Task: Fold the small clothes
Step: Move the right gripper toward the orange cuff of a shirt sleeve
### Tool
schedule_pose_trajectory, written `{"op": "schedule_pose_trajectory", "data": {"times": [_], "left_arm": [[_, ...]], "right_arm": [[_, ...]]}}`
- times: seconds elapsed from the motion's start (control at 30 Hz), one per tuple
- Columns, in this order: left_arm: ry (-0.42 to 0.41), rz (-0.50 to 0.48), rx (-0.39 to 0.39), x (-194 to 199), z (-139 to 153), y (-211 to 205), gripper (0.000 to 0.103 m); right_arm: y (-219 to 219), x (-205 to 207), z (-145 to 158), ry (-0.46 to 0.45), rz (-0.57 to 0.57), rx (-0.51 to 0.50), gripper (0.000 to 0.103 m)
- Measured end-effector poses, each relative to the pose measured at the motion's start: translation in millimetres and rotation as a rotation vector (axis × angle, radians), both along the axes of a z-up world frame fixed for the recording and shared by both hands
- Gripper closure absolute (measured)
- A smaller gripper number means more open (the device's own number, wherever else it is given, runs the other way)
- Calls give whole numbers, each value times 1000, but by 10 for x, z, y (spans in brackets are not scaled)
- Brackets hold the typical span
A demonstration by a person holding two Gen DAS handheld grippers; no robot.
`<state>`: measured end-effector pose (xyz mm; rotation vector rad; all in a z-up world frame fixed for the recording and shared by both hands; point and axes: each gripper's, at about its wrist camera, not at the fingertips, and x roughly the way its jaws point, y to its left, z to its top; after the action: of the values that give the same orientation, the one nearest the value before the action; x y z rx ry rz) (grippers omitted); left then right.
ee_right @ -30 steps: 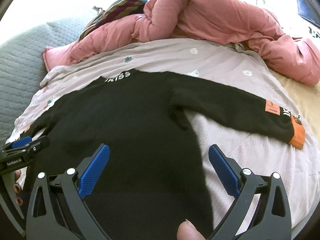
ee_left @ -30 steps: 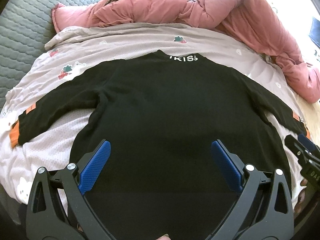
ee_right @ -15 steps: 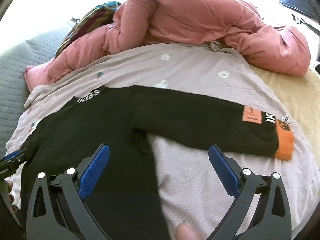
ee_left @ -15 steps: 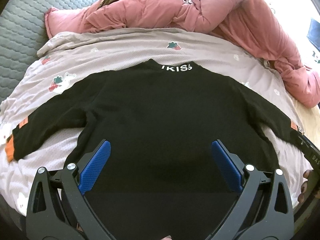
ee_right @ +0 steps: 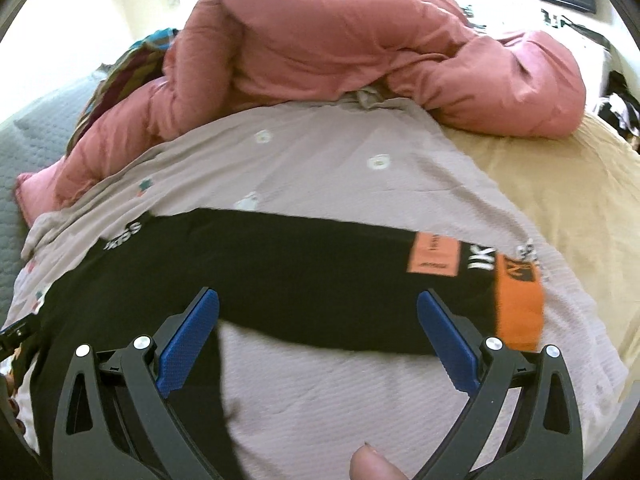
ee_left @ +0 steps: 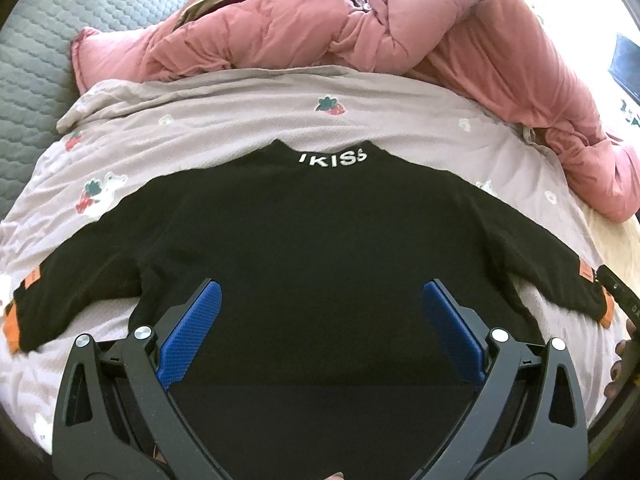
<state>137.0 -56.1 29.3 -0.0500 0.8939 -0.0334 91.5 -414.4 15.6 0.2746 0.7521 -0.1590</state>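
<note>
Now the right gripper [ee_right: 318, 332] is swinging out over the sleeve.

One black sweater [ee_left: 320, 248] is lying flat mid-frame on one mauve blanket [ee_left: 240, 128]; both grippers, the left gripper [ee_left: 322, 330] included, are gaping wide (holding nothing), the orange cuff [ee_right: 518, 310] now sitting at centre right.

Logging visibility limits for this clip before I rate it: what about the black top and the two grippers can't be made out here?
- Black top hem: left wrist view, cut off by the bottom edge and hidden behind the open left gripper.
- Orange patch text: right wrist view, blurred and too small.
- Sleeve underside: right wrist view, partly behind the open right gripper.
- Left cuff: left wrist view, clipped at the fisheye edge.
</note>
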Motion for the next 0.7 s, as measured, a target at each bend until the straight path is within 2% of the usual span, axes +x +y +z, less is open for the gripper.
{"op": "schedule_pose_trajectory", "data": {"times": [0.33,0.7], "left_arm": [[11,-26,-15,274,-55,-157,8],[-9,-24,-13,517,-145,-203,8]], "right_arm": [[-560,-65,-100,60,-118,-47,4],[-1055,-231,-287,134,-209,-13,5]]}}
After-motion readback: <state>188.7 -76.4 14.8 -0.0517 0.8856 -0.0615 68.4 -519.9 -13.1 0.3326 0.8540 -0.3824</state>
